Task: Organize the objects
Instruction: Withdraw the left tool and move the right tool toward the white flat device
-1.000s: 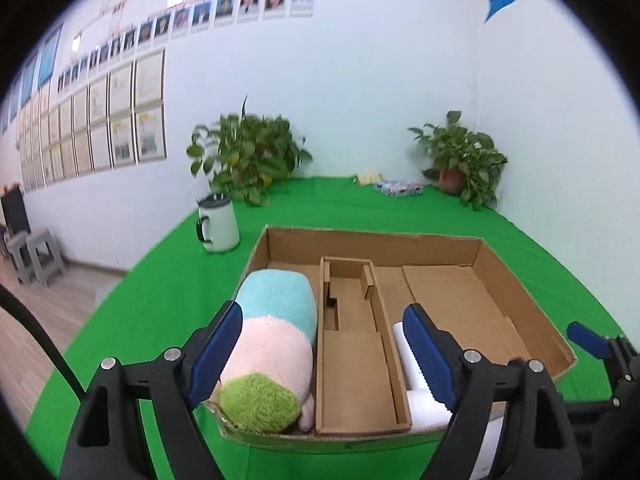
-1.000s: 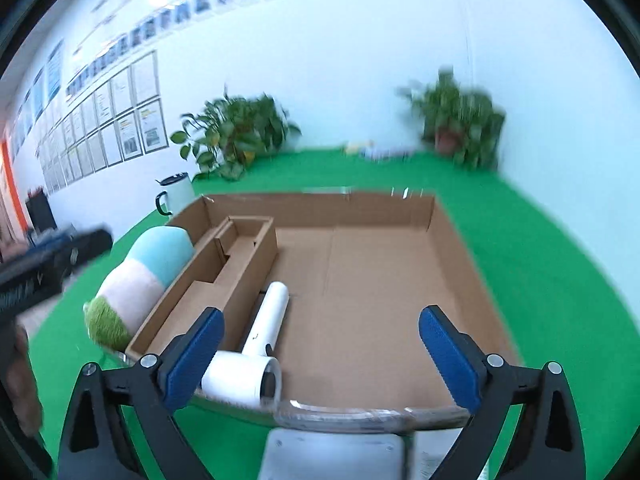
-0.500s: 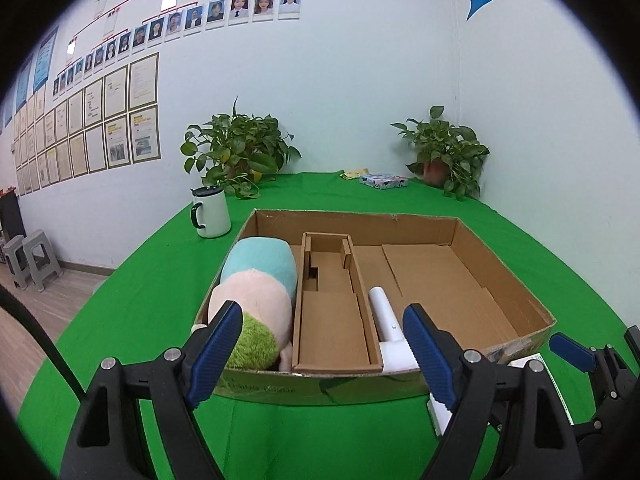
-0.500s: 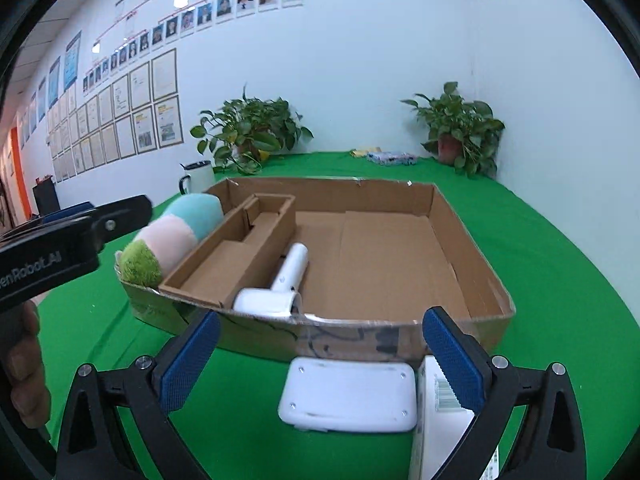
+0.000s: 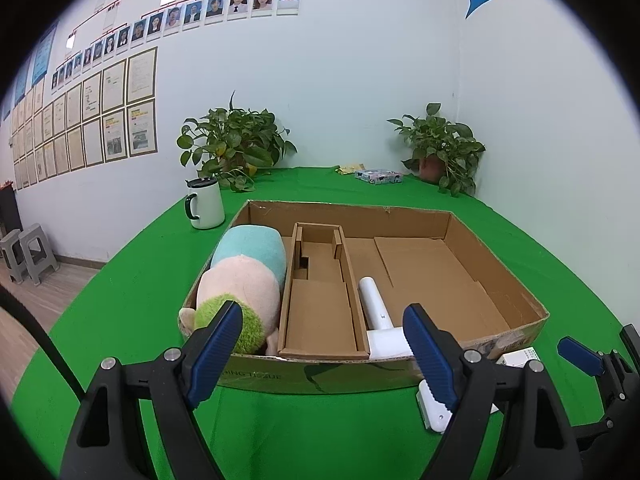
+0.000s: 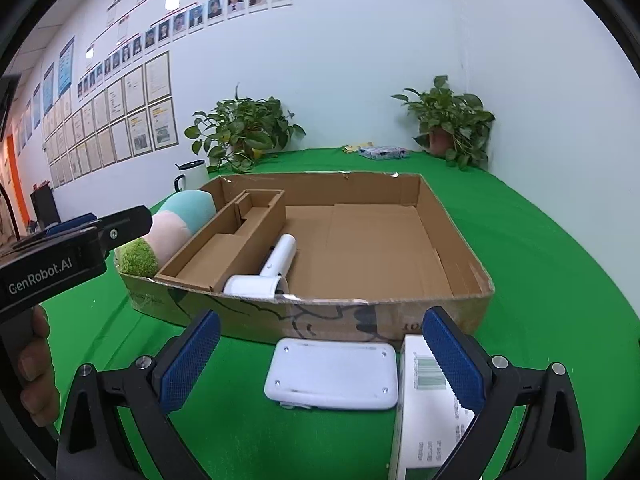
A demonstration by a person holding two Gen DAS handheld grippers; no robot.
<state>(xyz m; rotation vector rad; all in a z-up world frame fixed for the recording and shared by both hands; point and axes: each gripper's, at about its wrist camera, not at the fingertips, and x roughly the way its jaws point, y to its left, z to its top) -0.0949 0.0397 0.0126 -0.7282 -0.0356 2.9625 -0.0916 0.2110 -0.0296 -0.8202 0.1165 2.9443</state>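
Observation:
A shallow cardboard box (image 5: 500, 292) (image 6: 452, 256) sits on the green table. Inside it lie a pastel plush toy (image 5: 248, 280) (image 6: 168, 228) at the left, a cardboard insert (image 5: 320, 300) (image 6: 224, 248), and a white hair dryer (image 5: 380, 320) (image 6: 268, 272). In front of the box a flat white device (image 6: 332, 372) (image 5: 432, 412) lies beside a white carton with a barcode (image 6: 424, 404). My left gripper (image 5: 324, 352) stands open just short of the box's near wall. My right gripper (image 6: 320, 360) is open above the white device, nothing between its fingers.
A white mug (image 5: 206, 204) stands left of the box. Two potted plants (image 5: 232, 144) (image 5: 440, 152) and a small patterned box (image 5: 378, 176) sit at the table's back by the wall. A hand (image 6: 36, 368) holds the left gripper's handle. Grey stools (image 5: 24, 252) stand on the floor.
Both grippers have drawn back from over the box toward its near side and sunk a little. The white device and the barcode carton have come into view under the right gripper.

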